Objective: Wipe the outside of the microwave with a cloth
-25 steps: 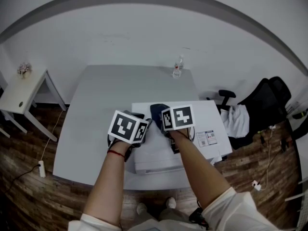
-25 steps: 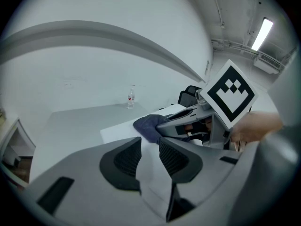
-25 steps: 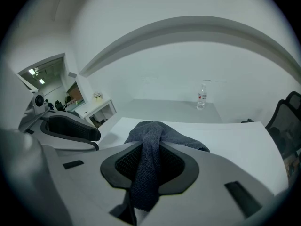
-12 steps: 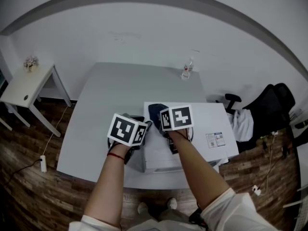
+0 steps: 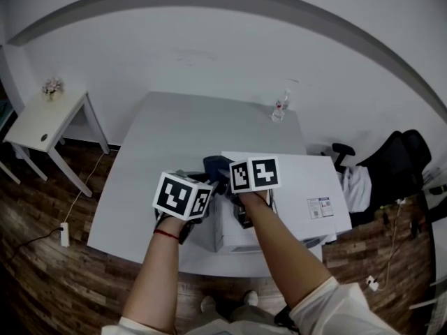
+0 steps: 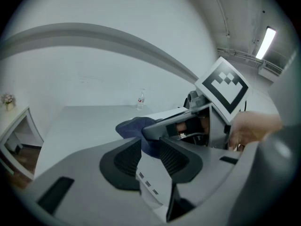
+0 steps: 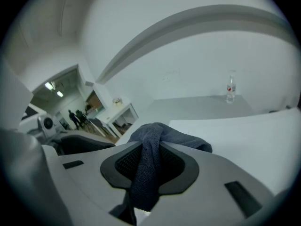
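Observation:
The white microwave point(image 5: 300, 180) stands on the right part of the grey table point(image 5: 160, 138). My right gripper point(image 5: 228, 173) is shut on a dark blue cloth point(image 5: 215, 164) at the top left edge of the microwave. In the right gripper view the cloth point(image 7: 149, 159) is pinched between the pads and bunches in front over the white top point(image 7: 244, 140). My left gripper point(image 5: 195, 181) hovers beside the microwave's left side. Its jaws point(image 6: 149, 147) stand a little apart with nothing pressed between them. Through the gap show the vented side panel point(image 6: 153, 185) and the cloth point(image 6: 134, 126).
A clear bottle point(image 5: 281, 107) stands at the table's far right corner. To the left is a small white side table point(image 5: 45, 121), and a black office chair point(image 5: 398, 162) is on the right. A power strip point(image 5: 64, 234) lies on the wooden floor.
Both grippers have slid left across the microwave's top. The cloth now sits at the top's left edge instead of further in. The head view has shifted too.

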`<state>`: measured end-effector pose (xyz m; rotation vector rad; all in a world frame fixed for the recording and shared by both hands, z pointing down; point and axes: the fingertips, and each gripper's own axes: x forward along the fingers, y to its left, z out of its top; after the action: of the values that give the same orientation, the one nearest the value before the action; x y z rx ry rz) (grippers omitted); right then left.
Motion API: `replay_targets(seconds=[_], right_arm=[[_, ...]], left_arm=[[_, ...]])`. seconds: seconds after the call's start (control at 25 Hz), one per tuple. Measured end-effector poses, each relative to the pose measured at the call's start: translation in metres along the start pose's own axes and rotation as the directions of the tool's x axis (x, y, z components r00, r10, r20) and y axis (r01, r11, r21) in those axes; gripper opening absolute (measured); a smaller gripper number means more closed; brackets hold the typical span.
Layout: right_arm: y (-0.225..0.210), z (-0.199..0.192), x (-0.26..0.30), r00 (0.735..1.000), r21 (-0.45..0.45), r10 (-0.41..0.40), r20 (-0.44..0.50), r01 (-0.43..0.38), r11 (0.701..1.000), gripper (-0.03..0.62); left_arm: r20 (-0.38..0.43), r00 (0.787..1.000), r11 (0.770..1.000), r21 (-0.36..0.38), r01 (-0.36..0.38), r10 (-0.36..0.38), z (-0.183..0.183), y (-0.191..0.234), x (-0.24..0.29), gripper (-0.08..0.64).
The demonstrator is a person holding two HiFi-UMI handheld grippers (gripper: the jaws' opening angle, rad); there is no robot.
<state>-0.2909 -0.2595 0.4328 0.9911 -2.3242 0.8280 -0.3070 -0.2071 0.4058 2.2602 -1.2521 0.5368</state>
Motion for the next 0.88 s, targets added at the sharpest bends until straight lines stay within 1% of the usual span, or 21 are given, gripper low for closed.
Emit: replay_targets(seconds=[0.04,0.08,0.12,0.16,0.2,0.24,0.28,0.32,0.36,0.4,0.44,0.52,0.56,0.6,0.64,0.76,0.84,0.88], right_arm=[[0.010,0.002,0.001,0.998,0.049,0.056,0.014,-0.057,0.997,0.100],[0.018,0.005,0.001,0.995,0.077,0.098,0.025,-0.099,0.992,0.100],[0.024,0.009,0.001,0.992,0.070,0.120,0.025,-0.122,0.990,0.100],[0.028,0.012,0.000,0.992,0.024,0.126,0.011,-0.126,0.992,0.100],[0.031,0.015,0.000,0.993,-0.052,0.119,-0.016,-0.119,0.991,0.100],[0.033,0.017,0.001,0.993,-0.150,0.101,-0.055,-0.109,0.983,0.100],[0.034,0.018,0.003,0.992,-0.260,0.074,-0.106,-0.100,0.960,0.100],[0.033,0.016,0.005,0.986,-0.372,0.038,-0.164,-0.098,0.923,0.100],[0.032,0.013,0.009,0.974,-0.475,-0.003,-0.227,-0.108,0.873,0.100],[0.029,0.009,0.013,0.957,-0.563,-0.043,-0.287,-0.132,0.816,0.100],[0.028,0.006,0.018,0.937,-0.634,-0.077,-0.342,-0.169,0.755,0.100],[0.029,0.000,0.027,0.891,-0.727,-0.130,-0.434,-0.261,0.636,0.100],[0.031,-0.003,0.031,0.866,-0.750,-0.152,-0.476,-0.310,0.584,0.100],[0.034,-0.007,0.035,0.839,-0.761,-0.172,-0.516,-0.358,0.541,0.100],[0.036,-0.011,0.039,0.809,-0.762,-0.191,-0.556,-0.405,0.505,0.100],[0.040,-0.025,0.045,0.712,-0.740,-0.257,-0.654,-0.531,0.412,0.100],[0.036,-0.031,0.048,0.653,-0.728,-0.323,-0.685,-0.593,0.345,0.100],[0.032,-0.033,0.050,0.633,-0.727,-0.359,-0.686,-0.612,0.311,0.100]], left_arm=[[0.011,1.000,1.000,-0.002,-0.006,0.006,0.000,0.001,-0.006,0.116],[0.023,1.000,1.000,-0.004,-0.011,0.011,0.000,0.003,-0.013,0.110],[0.035,0.999,1.000,-0.007,-0.015,0.015,0.000,0.004,-0.020,0.110],[0.046,0.999,1.000,-0.010,-0.019,0.019,-0.001,0.004,-0.026,0.110],[0.055,0.998,1.000,-0.014,-0.023,0.024,-0.003,0.005,-0.032,0.110],[0.062,0.998,0.999,-0.019,-0.027,0.028,-0.005,0.007,-0.037,0.110],[0.067,0.997,0.999,-0.025,-0.029,0.031,-0.008,0.008,-0.040,0.110],[0.070,0.997,0.999,-0.031,-0.030,0.032,-0.011,0.008,-0.042,0.110],[0.070,0.997,0.999,-0.036,-0.029,0.031,-0.014,0.009,-0.042,0.110],[0.069,0.997,0.999,-0.040,-0.028,0.030,-0.018,0.009,-0.041,0.110],[0.068,0.997,0.999,-0.044,-0.026,0.029,-0.021,0.010,-0.039,0.110],[0.064,0.998,0.998,-0.053,-0.024,0.027,-0.026,0.013,-0.035,0.110],[0.061,0.998,0.998,-0.056,-0.023,0.027,-0.030,0.015,-0.033,0.110],[0.057,0.998,0.998,-0.059,-0.024,0.027,-0.033,0.017,-0.031,0.112],[0.054,0.998,0.998,-0.060,-0.024,0.028,-0.037,0.020,-0.028,0.112],[0.045,0.999,0.998,-0.064,-0.019,0.022,-0.043,0.027,-0.016,0.112],[0.029,0.999,0.997,-0.072,-0.016,0.018,-0.045,0.032,-0.008,0.112],[0.020,1.000,0.997,-0.077,-0.013,0.015,-0.045,0.033,-0.004,0.112]])
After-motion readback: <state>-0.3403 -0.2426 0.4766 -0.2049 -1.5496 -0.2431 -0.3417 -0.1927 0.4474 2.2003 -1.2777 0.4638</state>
